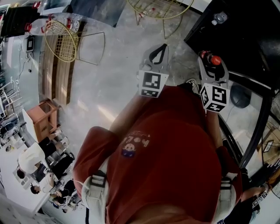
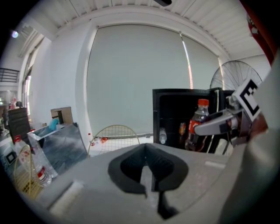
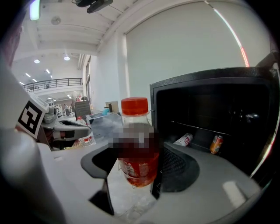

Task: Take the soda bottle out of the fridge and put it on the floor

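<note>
Your right gripper clamps its fingers on the soda bottle beside the fridge; jerk downward and it slips. Your left gripper has closed, empty fingers.

A large open-plan workplace, part office and part test hall, is suggested. A high slatted ceiling with round lamps and an upper gallery railing can be seen, and a tall wall is covered by a pale blind. A polished, stone-like floor is shown, with people seated at a long white tabletop. Wire chairs, a standing fan and a small black fridge are set about.
</note>
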The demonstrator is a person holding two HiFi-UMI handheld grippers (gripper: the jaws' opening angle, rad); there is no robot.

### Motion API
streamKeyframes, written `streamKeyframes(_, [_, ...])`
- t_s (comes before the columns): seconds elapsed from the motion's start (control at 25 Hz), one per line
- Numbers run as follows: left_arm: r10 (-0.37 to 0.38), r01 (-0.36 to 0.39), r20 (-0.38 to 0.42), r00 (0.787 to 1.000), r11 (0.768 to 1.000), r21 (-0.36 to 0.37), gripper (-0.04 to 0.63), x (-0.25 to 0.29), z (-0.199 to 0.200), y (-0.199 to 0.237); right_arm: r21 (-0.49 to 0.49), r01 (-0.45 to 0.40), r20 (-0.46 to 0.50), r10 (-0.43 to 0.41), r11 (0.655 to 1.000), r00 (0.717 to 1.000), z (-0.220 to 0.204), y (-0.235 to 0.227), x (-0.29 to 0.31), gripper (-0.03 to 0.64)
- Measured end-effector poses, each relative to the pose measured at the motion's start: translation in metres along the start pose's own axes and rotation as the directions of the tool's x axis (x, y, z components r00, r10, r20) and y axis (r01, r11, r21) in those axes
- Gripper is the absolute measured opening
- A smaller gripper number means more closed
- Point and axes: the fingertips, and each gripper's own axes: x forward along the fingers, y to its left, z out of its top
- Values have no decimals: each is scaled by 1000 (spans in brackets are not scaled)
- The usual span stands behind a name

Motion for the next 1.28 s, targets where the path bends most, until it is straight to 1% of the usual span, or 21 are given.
streamKeyframes(0.12, [10, -10, -14, 1000, 1000, 12, 0, 0, -3, -8, 8, -7, -4, 7, 1000, 1000, -7, -4, -2, 300])
streamKeyframes(0.24, [36, -35, -34, 999, 999, 25, 0, 2, -6, -13, 1, -27, -6, 27, 1000, 1000, -11, -5, 0, 301])
streamKeyframes(0.36, [65, -64, -38, 997, 998, 12, 0, 7, -9, -20, -12, -52, -6, 52, 999, 999, -17, -7, 1, 300])
streamKeyframes(0.48, [92, -92, -38, 995, 996, -8, 0, 11, -14, -32, -4, -55, -12, 55, 998, 998, -30, -16, 0, 301])
streamKeyframes(0.6, [100, -101, -43, 994, 994, -31, 0, 10, -17, -45, 20, -55, -23, 55, 998, 998, -47, -26, -4, 301])
streamKeyframes(0.72, [112, -113, -39, 993, 993, -34, 0, 5, -19, -47, 30, -51, -47, 53, 998, 997, -61, -30, -1, 301])
streamKeyframes(0.8, [101, -102, -33, 994, 994, -31, 0, -2, -21, -45, 31, -32, -69, 34, 999, 997, -71, -29, 1, 301])
streamKeyframes(0.96, [46, -46, -26, 999, 999, -16, 0, -19, -38, -29, 48, 11, -89, -6, 999, 996, -85, -13, 9, 301])
streamKeyframes(1.16, [21, -23, -52, 998, 999, -40, 0, -19, -75, 2, 110, 58, -107, -46, 992, 993, -105, 8, 25, 301])
streamKeyframes(1.28, [26, -30, -57, 998, 998, -64, 0, -9, -111, 17, 132, 58, -111, -43, 990, 993, -133, 22, 47, 301])
